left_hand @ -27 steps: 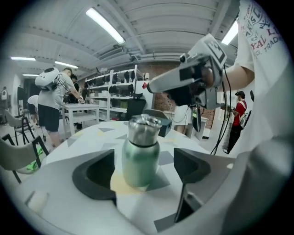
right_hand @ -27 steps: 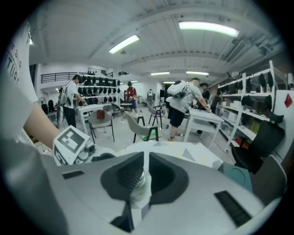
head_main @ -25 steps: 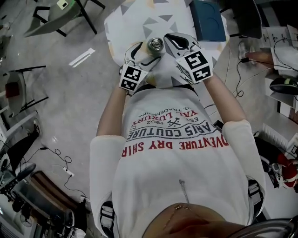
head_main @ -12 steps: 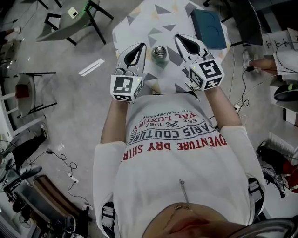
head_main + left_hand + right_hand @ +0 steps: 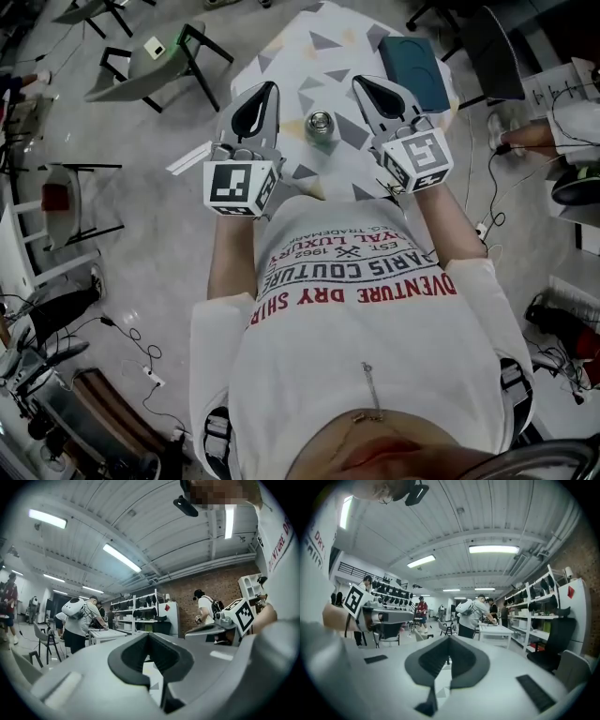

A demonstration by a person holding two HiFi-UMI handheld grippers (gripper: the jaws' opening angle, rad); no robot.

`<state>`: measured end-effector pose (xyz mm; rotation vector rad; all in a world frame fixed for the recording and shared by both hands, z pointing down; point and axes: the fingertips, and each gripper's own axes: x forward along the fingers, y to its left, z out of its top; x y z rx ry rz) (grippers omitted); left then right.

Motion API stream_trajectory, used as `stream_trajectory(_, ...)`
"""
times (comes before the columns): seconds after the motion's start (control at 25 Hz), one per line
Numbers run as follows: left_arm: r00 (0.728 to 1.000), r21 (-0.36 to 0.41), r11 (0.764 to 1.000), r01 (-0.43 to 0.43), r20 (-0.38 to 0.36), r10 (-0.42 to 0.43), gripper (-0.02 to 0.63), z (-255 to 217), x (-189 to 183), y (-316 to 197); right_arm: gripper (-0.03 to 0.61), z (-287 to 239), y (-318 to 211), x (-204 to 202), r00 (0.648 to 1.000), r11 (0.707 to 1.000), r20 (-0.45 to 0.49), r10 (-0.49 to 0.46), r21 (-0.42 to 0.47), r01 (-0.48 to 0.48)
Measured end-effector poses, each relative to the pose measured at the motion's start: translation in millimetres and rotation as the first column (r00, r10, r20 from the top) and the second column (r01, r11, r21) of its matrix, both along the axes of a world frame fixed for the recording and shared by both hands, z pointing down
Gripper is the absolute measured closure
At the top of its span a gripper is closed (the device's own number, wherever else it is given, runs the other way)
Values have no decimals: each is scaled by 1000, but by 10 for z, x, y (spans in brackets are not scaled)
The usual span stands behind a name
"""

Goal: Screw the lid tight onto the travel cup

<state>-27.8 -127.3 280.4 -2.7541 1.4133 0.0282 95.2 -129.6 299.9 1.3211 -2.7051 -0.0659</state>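
The metal travel cup [image 5: 321,127] with its lid on stands upright on the triangle-patterned table [image 5: 314,52]. In the head view my left gripper [image 5: 268,88] hangs to the cup's left and my right gripper [image 5: 360,82] to its right, both lifted clear of it. Neither touches the cup. In the left gripper view the jaws [image 5: 150,638] are shut with nothing between them, pointing level across the room. The right gripper view shows the same: jaws [image 5: 448,640] shut and bare. The cup is in neither gripper view.
A dark teal box [image 5: 419,67] lies at the table's far right corner. A chair [image 5: 150,61] stands on the floor to the left. Several people [image 5: 472,616] work at benches and shelves [image 5: 140,613] across the room. Cables lie on the floor at right.
Both grippers were down at the cup, the left with its jaws spread beside it. They have risen and drawn apart, and the left has shut. The cup stays on the table.
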Motion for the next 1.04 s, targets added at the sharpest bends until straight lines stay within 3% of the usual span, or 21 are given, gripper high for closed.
stream_trajectory(0.44, 998, -39, 999, 23, -54, -25, 601, -44, -40, -21, 569, 54, 73, -5, 999, 1000, -31, -15, -14, 15)
stream_trajectory(1.04, 999, -79, 996, 36, -31, -39, 601, 7, 1, -17, 569, 85, 118, -24, 999, 1000, -38, -8, -18, 8)
